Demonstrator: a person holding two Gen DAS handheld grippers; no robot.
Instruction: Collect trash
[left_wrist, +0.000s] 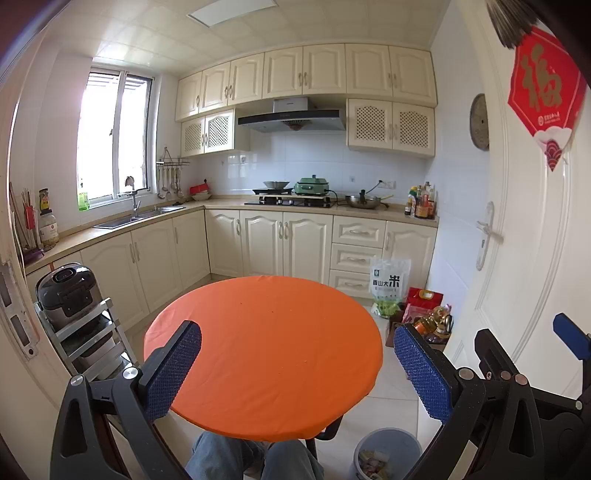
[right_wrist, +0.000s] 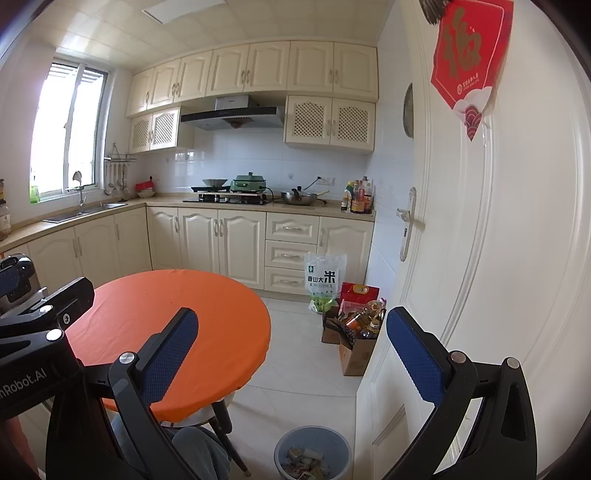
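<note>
The rice bag (right_wrist: 325, 280) reads 香山大米, the door hanging (left_wrist: 543, 83) 福. Both grippers — left (left_wrist: 295, 373), right (right_wrist: 291, 358) — are spread, empty, above the orange table (left_wrist: 266, 350). Trash sits in the blue bin (right_wrist: 312, 452) beside the door.

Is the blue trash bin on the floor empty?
No, the blue trash bin on the floor beside the orange table already has wrappers and scraps of paper lying in its bottom.

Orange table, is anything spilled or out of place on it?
Nothing stands out. The orange table shows only a few tiny specks, no trash or spill. Wrappers sit inside the blue bin on the floor beside it. Both the left gripper and right gripper have open, empty jaws.
</note>
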